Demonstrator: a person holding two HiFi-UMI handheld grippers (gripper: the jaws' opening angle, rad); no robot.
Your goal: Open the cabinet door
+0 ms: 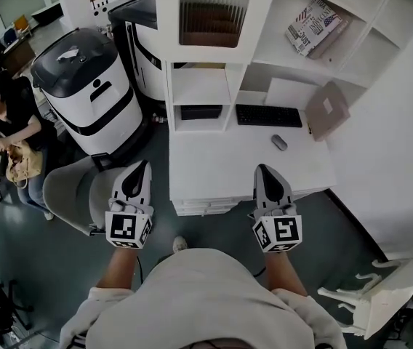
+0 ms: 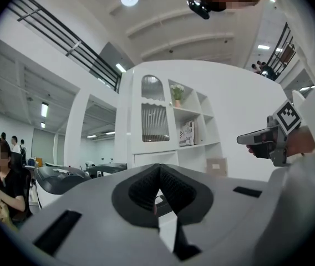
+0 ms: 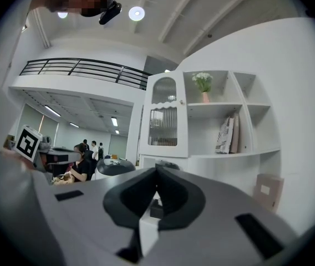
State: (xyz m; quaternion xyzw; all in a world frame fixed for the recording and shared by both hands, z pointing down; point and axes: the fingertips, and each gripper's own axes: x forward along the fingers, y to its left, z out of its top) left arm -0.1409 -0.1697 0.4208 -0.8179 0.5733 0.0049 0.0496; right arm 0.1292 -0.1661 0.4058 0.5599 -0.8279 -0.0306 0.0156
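Only one cabinet door [image 1: 210,13], closed, faces two clenched, empty grippers: left gripper [image 1: 145,167] and right gripper [image 1: 263,171].

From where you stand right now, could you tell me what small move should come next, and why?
Probably carry the right gripper forward and up toward the cabinet door. The door looks closed. Both that gripper and the left gripper hover shut and empty near the front edge of the desk, well short of the door.
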